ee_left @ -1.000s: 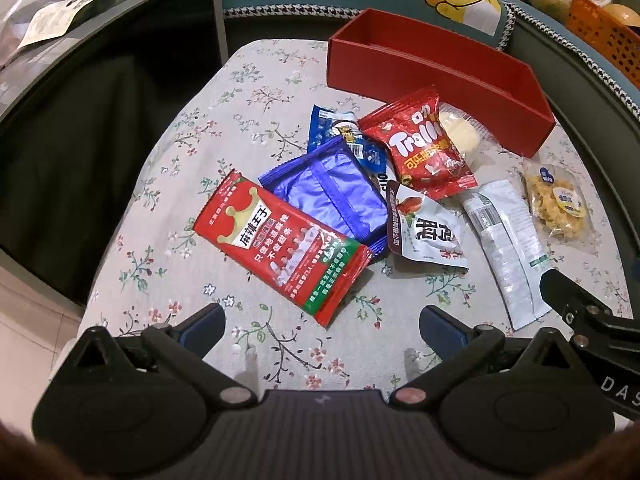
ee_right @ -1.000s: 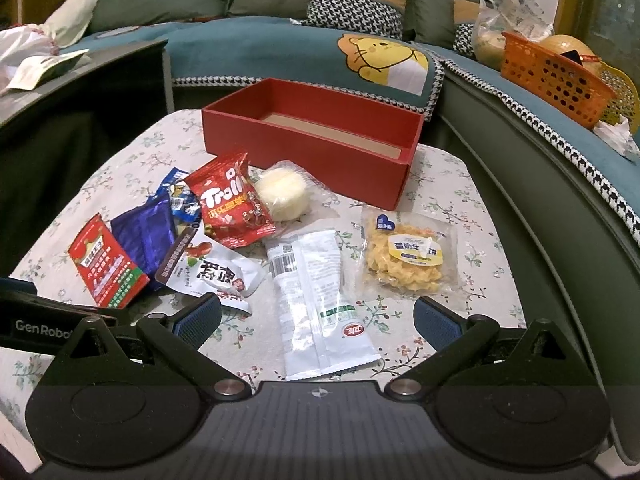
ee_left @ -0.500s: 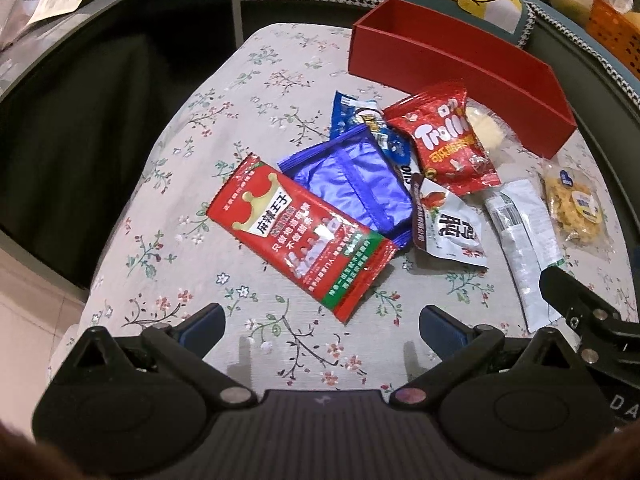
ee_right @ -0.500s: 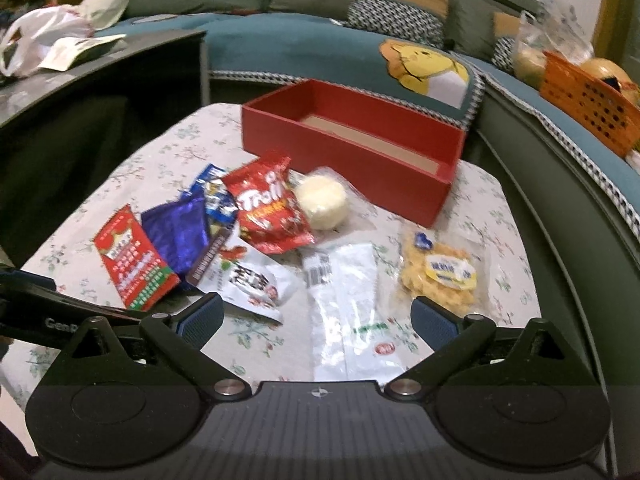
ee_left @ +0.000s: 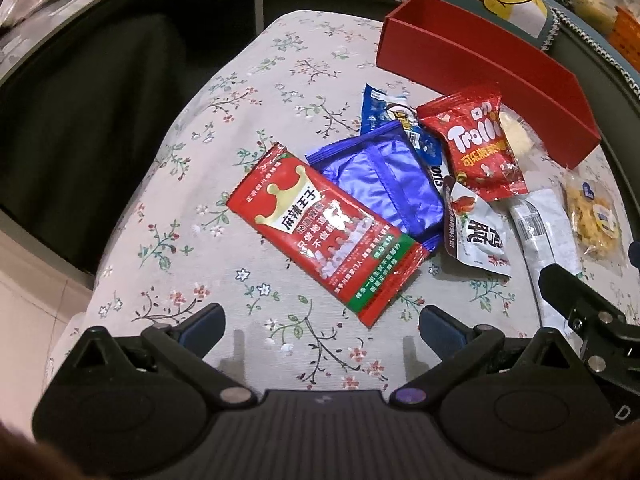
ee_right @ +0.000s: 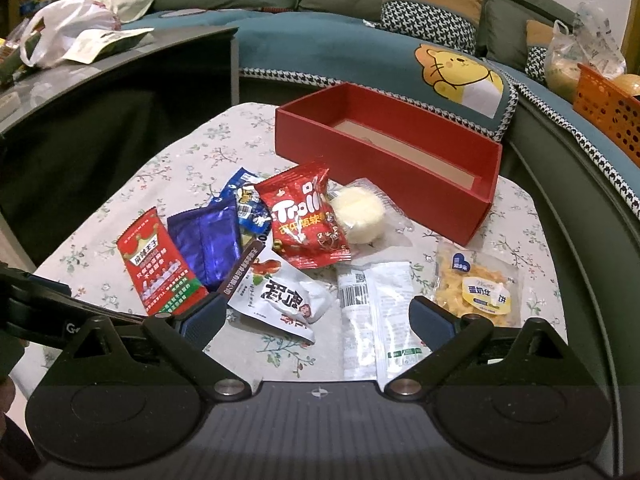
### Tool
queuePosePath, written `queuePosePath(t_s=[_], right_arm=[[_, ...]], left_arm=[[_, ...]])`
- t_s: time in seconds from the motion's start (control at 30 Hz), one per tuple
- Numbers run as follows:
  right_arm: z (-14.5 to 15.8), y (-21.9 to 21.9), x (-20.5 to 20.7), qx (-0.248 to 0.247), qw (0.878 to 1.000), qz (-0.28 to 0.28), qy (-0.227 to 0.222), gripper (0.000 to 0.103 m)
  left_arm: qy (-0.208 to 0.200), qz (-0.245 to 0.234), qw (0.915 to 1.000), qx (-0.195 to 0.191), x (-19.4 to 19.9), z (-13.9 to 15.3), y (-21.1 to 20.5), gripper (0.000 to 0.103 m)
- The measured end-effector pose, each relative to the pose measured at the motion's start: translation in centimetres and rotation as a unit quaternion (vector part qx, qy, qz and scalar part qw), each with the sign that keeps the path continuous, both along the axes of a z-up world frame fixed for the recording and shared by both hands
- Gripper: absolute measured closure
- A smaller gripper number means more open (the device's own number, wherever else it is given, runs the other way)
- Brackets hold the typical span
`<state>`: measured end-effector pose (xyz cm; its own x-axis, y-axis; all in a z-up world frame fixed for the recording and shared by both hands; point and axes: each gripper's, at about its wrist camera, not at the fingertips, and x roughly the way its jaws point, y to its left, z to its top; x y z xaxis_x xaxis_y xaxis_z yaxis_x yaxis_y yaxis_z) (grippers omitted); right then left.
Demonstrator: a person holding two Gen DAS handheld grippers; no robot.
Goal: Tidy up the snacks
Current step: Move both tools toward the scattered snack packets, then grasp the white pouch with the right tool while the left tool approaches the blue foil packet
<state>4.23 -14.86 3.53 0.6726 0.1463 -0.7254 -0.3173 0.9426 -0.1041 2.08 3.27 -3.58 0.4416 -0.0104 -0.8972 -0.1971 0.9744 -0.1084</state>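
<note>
Closer now: eight snack packets [ee_left: 326, 232].

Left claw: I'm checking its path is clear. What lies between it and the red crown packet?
Only bare floral cloth. In the left wrist view, the open left claw sits just short of the red crown packet, with nothing between.

The left gripper [ee_left: 322, 322] hovers with its jaws wide apart over a floral-patterned tablecloth [ee_left: 256, 92], holding nothing. Just beyond its blue fingertips [ee_left: 204, 322] lies a long red and green foil snack packet [ee_left: 326, 232], overlapping a shiny purple foil pouch [ee_left: 380, 184]. Further right sit a red Trolli gummy bag [ee_left: 478, 144], a white sachet with black characters [ee_left: 478, 232] and a clear bag of yellow biscuits [ee_left: 592, 216]. An open red rectangular box [ee_left: 480, 64] stands behind them. The right gripper's black arm [ee_left: 580, 304] pokes in at the right edge.
</note>
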Motion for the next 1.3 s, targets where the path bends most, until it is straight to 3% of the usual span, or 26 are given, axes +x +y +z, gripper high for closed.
queuePosePath(t_s=[0.33,0.4,0.5,0.67,0.77,0.87,0.9,1.03,1.13,1.3], right_arm=[[-0.4,0.0,0.1,-0.010,1.000,-0.004,0.006,0.005],[-0.4,0.3,0.3,-0.016,1.000,0.005,0.008,0.012],[-0.6,1.1,0.9,-0.034,0.999,0.034,0.011,0.034],[-1.5,1.7,2.0,-0.065,0.994,0.082,0.027,0.035],[-1.8,1.4,2.9,-0.079,0.993,0.088,0.030,0.030],[-1.4,0.8,3.8,-0.072,0.994,0.082,0.029,0.026],[-1.3,0.6,3.9,-0.068,0.994,0.079,0.028,0.025],[-0.6,0.0,3.7,-0.052,0.995,0.085,0.020,0.024],[0.2,-0.6,3.2,-0.040,0.995,0.086,0.011,0.022],[0.9,-1.6,2.6,-0.025,0.996,0.084,0.006,0.022]], left_arm=[[-0.001,0.001,1.0000,-0.004,-0.1,0.1,0.2,0.000],[0.001,0.002,1.0000,-0.008,0.0,0.0,0.5,0.000],[0.003,0.010,0.9999,-0.011,0.0,0.0,1.1,0.000],[-0.022,0.010,0.9995,-0.018,0.3,0.1,2.5,0.000],[0.004,0.058,0.9967,-0.057,1.8,-1.2,3.9,0.000],[0.027,0.130,0.9818,-0.136,2.7,-2.3,5.1,0.000],[0.031,0.147,0.9786,-0.141,3.0,-2.5,4.9,0.000],[0.039,0.166,0.9815,-0.087,5.2,-3.3,2.9,0.000],[0.011,0.185,0.9814,-0.052,6.1,-3.3,1.8,0.000],[-0.012,0.147,0.9879,-0.049,5.6,-3.8,1.9,0.000]])
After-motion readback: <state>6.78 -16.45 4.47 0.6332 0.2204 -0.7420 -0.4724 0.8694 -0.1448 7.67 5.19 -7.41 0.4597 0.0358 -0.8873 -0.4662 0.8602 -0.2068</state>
